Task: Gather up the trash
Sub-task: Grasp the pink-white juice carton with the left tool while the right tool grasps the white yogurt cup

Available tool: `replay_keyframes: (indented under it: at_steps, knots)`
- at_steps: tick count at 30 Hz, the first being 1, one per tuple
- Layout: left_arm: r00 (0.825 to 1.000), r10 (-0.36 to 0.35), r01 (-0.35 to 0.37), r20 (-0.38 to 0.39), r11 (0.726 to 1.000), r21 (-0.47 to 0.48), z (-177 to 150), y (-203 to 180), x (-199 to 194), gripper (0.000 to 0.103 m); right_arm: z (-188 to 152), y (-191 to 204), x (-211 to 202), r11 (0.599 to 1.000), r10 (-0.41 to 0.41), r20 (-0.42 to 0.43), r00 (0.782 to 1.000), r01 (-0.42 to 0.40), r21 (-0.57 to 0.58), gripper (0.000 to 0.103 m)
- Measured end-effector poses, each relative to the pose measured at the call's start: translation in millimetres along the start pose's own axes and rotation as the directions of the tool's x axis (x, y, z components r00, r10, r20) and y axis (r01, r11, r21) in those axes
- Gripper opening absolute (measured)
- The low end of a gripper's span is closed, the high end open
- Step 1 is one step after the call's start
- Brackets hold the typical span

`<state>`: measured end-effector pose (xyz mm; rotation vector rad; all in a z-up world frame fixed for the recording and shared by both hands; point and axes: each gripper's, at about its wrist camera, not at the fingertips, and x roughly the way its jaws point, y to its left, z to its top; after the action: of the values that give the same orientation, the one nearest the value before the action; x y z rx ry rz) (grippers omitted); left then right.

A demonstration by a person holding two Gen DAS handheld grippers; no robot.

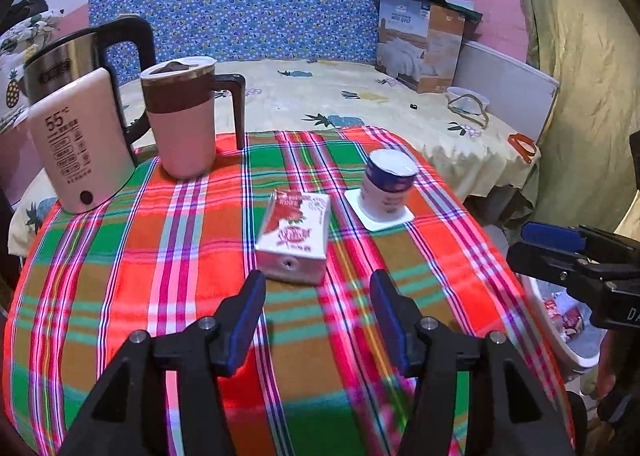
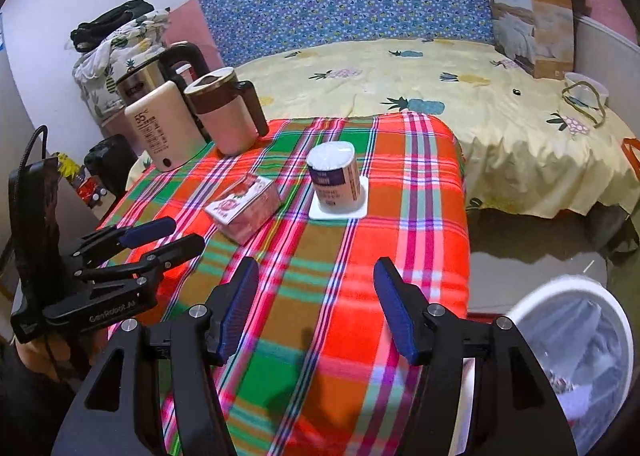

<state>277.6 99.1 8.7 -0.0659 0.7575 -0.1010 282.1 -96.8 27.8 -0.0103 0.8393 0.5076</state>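
Observation:
A red-and-white drink carton (image 1: 294, 234) (image 2: 244, 206) lies on its side on the plaid tablecloth (image 1: 160, 256). To its right stands an upside-down yogurt cup (image 1: 386, 184) (image 2: 336, 176), white and dark blue, resting on its square rim. My left gripper (image 1: 318, 282) (image 2: 172, 236) is open just short of the carton, with nothing between its blue pads. My right gripper (image 2: 316, 268) (image 1: 560, 244) is open and empty above the table's near right part, in line with the cup but well short of it. A white bin (image 2: 576, 336) (image 1: 560, 328) with a plastic liner and some trash sits on the floor off the table's right edge.
At the table's back left stand a pink mug with a dark handle (image 1: 186, 116), a pink warmer device (image 1: 80, 140) and a steel kettle (image 1: 68, 56). A bed with a pineapple sheet (image 2: 440, 88) lies behind the table, with a cardboard box (image 2: 532, 20) on it.

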Motion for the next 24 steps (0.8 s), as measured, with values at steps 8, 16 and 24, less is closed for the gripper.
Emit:
replay_keyframes:
  at_steps: [8, 16, 24]
  knots:
    - [1.0, 0.006, -0.006, -0.02, 1.0, 0.026, 12.1, 4.0, 33.4, 0.06, 20.1, 1.3, 32.5, 0.999, -0.028, -0.007, 1.0, 0.027, -0.031, 0.062]
    - [0.999, 0.049, -0.049, 0.0, 0.997, 0.051, 16.2, 5.3, 41.3, 0.061, 33.5, -0.2, 62.8, 0.997, -0.052, -0.021, 0.998, 0.051, -0.055, 0.062]
    - [0.999, 0.034, -0.035, 0.017, 0.998, 0.052, 20.9, 15.7, 45.2, 0.062, 44.7, -1.0, 76.4, 0.997, -0.057, -0.015, 0.998, 0.056, -0.056, 0.062]
